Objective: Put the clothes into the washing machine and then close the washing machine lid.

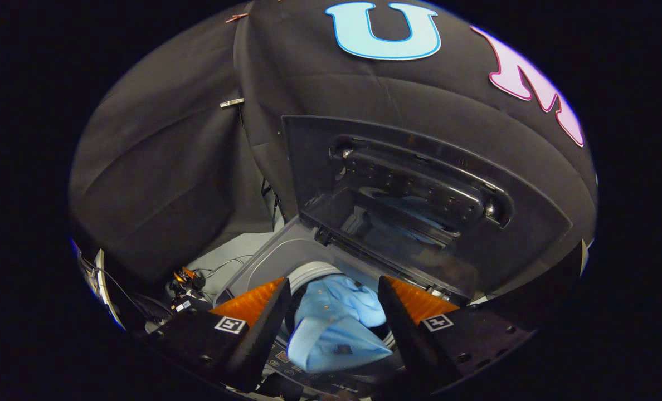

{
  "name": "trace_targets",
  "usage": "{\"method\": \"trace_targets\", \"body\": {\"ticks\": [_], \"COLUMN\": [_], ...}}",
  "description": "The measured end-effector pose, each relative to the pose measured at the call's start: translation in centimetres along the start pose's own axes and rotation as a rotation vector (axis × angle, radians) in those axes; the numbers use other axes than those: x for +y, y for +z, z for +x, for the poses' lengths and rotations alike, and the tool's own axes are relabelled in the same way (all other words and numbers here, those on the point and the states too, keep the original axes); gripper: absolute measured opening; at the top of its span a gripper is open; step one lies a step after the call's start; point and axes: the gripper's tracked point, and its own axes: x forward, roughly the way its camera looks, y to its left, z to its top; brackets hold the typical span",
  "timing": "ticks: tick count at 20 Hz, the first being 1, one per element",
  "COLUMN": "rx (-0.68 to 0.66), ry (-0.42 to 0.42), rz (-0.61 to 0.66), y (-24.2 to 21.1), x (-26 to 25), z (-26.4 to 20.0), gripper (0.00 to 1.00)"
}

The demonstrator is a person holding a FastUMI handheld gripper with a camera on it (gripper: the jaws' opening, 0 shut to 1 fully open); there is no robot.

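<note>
Lower centre: jaws apart around light-blue cotton shirt draped over the washer's rim; closing the dark lid could trap it

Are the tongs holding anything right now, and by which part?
Nothing is held. The tongs stand open, and the light blue cloth shirt lies between the fingers, untouched, draped into the washing machine's drum.

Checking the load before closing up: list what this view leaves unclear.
- Drum inside: hidden by the light blue shirt and the washing machine rim.
- Shirt's lower end: draped over the control panel, cut off between the open gripper fingers.
- Lid glass: only murky reflections.
</note>
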Motion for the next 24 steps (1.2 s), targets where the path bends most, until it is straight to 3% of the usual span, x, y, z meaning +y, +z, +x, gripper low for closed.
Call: {"method": "trace_targets", "body": {"ticks": [6, 12, 18, 24], "rx": [-0.097, -0.353, -0.602, -0.680], "ry": [0.023, 0.022, -0.067, -0.205], "rz": [0.032, 0.021, 0.048, 0.165], "y": [2.8, 8.9, 14.9, 16.9], "x": [0.0, -0.5, -4.1, -10.0], "z": [-1.3, -5.3, -8.5, -8.1], "gripper": [0.99, 0.99, 0.99, 0.99]}}
